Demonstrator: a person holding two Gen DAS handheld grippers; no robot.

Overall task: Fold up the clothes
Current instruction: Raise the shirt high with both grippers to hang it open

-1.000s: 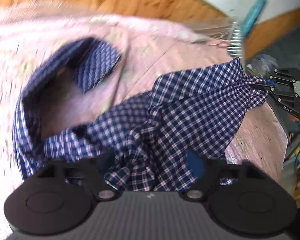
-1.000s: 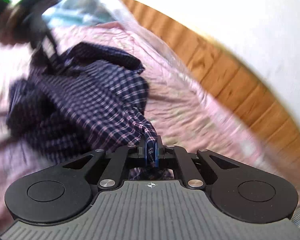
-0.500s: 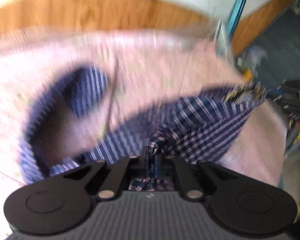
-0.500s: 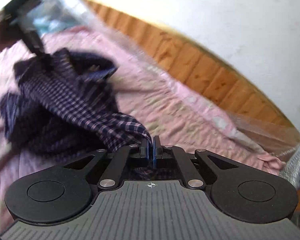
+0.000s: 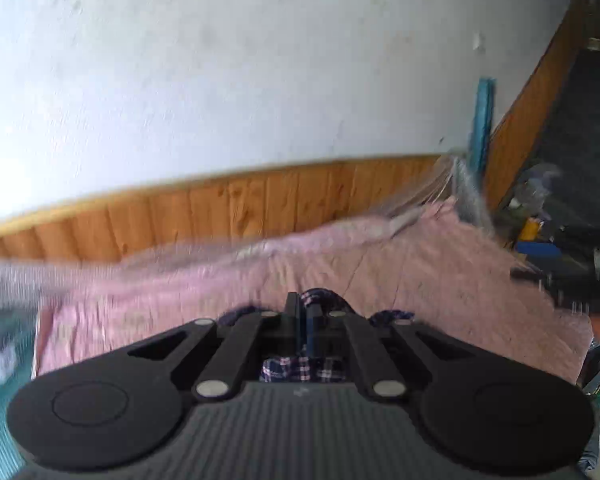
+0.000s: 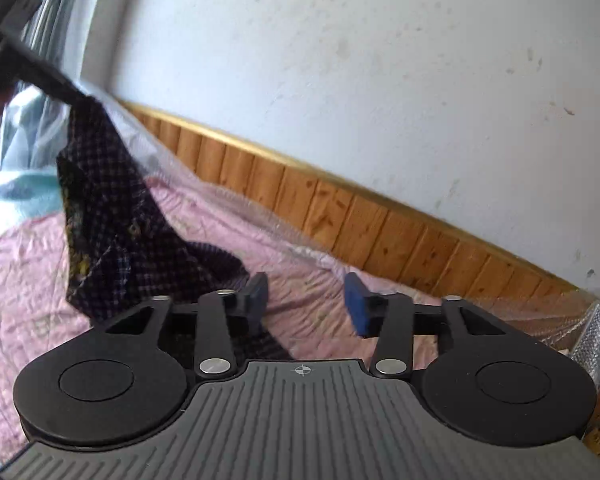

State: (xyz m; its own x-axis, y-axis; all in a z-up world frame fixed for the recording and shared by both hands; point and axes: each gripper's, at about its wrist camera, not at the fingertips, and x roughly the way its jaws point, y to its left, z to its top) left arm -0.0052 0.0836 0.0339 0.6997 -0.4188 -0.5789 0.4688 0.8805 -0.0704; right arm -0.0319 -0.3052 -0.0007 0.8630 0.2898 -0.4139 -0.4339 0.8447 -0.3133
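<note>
One gripper, the left gripper (image 5: 303, 314), is pinching the checked shirt (image 6: 116, 216) and hoisting it above the pink bedspread (image 6: 204, 220), while the right gripper (image 6: 306, 306) is hanging spread and empty. The shirt is probably dangling bunched, so regrasping a free corner and spreading it flat should help.

Pink bedspread (image 5: 420, 264), wood wainscot (image 6: 380, 224) (white wall (image 5: 260, 80) above), teal pole (image 5: 482, 120).

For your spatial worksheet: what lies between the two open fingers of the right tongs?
In the right wrist view, only the pink bedspread shows between the right tongs; the checked shirt hangs to the left, held up by the left tongs.
</note>
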